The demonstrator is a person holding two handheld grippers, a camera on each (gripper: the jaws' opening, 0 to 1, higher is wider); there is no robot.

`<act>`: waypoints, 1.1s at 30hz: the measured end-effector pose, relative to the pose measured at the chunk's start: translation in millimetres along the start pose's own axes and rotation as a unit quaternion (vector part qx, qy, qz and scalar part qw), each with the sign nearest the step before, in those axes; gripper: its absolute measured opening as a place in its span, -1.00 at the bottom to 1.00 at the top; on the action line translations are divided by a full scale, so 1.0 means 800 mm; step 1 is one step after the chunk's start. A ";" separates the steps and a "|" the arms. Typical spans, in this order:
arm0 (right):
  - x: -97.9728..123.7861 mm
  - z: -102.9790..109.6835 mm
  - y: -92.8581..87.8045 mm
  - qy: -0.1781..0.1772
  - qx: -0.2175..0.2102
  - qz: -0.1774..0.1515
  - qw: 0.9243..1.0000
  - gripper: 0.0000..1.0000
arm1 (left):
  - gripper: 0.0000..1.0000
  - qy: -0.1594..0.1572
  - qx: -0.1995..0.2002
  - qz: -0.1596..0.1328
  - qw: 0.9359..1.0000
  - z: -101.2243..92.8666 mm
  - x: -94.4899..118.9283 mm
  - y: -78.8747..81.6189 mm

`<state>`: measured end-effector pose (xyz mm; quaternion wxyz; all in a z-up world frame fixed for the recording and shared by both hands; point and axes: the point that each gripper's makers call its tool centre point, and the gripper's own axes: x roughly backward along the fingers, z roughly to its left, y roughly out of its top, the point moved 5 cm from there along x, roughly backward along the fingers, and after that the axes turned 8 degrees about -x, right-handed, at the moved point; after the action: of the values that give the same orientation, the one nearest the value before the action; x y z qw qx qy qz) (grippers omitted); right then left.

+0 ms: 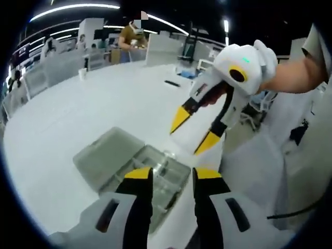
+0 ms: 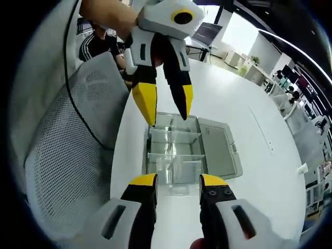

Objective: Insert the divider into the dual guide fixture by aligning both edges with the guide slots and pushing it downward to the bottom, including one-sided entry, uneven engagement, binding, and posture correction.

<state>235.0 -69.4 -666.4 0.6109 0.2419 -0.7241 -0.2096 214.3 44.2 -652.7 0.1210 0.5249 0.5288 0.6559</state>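
- The clear plastic compartment box with its hinged lid laid open (image 2: 179, 155) rests near the edge of the white tabletop (image 2: 249, 93); in the left gripper view the same box (image 1: 150, 174) lies just beyond that gripper's own jaws; the open lid leaves the compartments reachable from above, which suits a downward push.
- Thin clear partitions (image 2: 174, 136) stand across the box interior, dividing it into cells; whether one of them is the divider of the task, and whether it is fully seated, cannot be told because the plastic is transparent; no loose divider can be made out.
- The left gripper with yellow-tipped black jaws on a white body (image 2: 166, 111) hangs point-down over the far end of the box; its jaws stand parted with nothing between them; in its own view the left gripper (image 1: 171, 174) also shows an empty gap.
- The right gripper of the same make (image 1: 196, 134) hovers above the tabletop beside the box, jaws spread and empty; its own view confirms the gap at the right gripper (image 2: 179, 181), aimed straight down the box's length.
- Judgement: both tools are poised above the fixture rather than engaged; the arrangement suggests a preparatory stance, one tool per edge, so that both sides can be guided evenly and binding avoided.
- A grey mesh chair back (image 2: 78, 150) stands beside the table edge; people work at desks well apart in the background.
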 end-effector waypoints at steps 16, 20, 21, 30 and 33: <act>0.009 0.013 0.025 -0.010 0.015 -0.022 1.000 -0.45 | -0.49 -0.018 0.068 -0.033 0.997 -0.016 -0.005 0.019; 0.013 0.014 0.030 -0.014 0.019 -0.025 0.999 -0.45 | -0.55 -0.023 0.096 -0.039 0.994 -0.019 -0.003 0.021; 0.013 0.015 0.031 -0.015 0.019 -0.027 0.999 -0.45 | -0.55 -0.022 0.098 -0.040 0.994 -0.018 -0.003 0.022; 0.017 0.017 0.040 -0.024 0.024 -0.033 0.999 -0.45 | -0.63 -0.023 0.128 -0.045 0.991 -0.018 -0.001 0.023; 0.019 0.017 0.043 -0.027 0.024 -0.036 0.999 -0.45 | -0.66 -0.025 0.132 -0.044 0.990 -0.019 -0.001 0.023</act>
<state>216.4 -50.9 -636.3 0.5774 0.2772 -0.7357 -0.2203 209.4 27.7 -636.7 0.0920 0.5286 0.6304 0.5610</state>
